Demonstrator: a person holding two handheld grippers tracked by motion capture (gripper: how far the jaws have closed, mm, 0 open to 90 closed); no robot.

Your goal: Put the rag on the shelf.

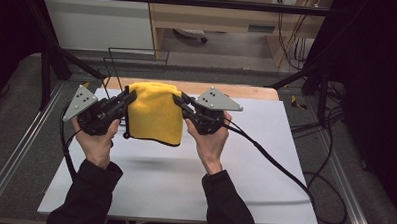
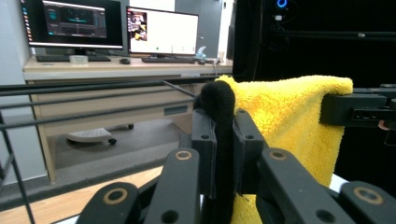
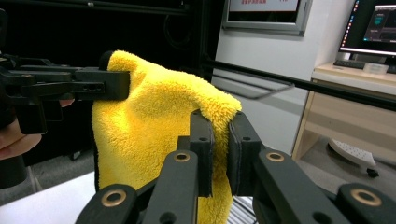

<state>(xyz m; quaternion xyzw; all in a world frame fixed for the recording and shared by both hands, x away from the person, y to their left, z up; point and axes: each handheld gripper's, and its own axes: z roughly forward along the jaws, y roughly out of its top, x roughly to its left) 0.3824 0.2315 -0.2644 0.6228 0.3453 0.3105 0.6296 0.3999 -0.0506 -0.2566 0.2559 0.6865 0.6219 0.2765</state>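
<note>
– So where does the cloth work stand?
– Both top corners are taken. The left gripper [image 1: 126, 98] is clamped tight on the black-edged corner of the yellow towel [image 1: 155, 113], and the right gripper [image 1: 180, 102] pinches the other corner just as hard.
– Is it off the table?
– Yes, it hangs folded between them above the white table sheet [image 1: 265, 159], its shadow below. Picking up looks done; what's left, I'd judge, is carrying it, maybe to the wire rack [image 1: 138, 60] behind, and letting go
</note>
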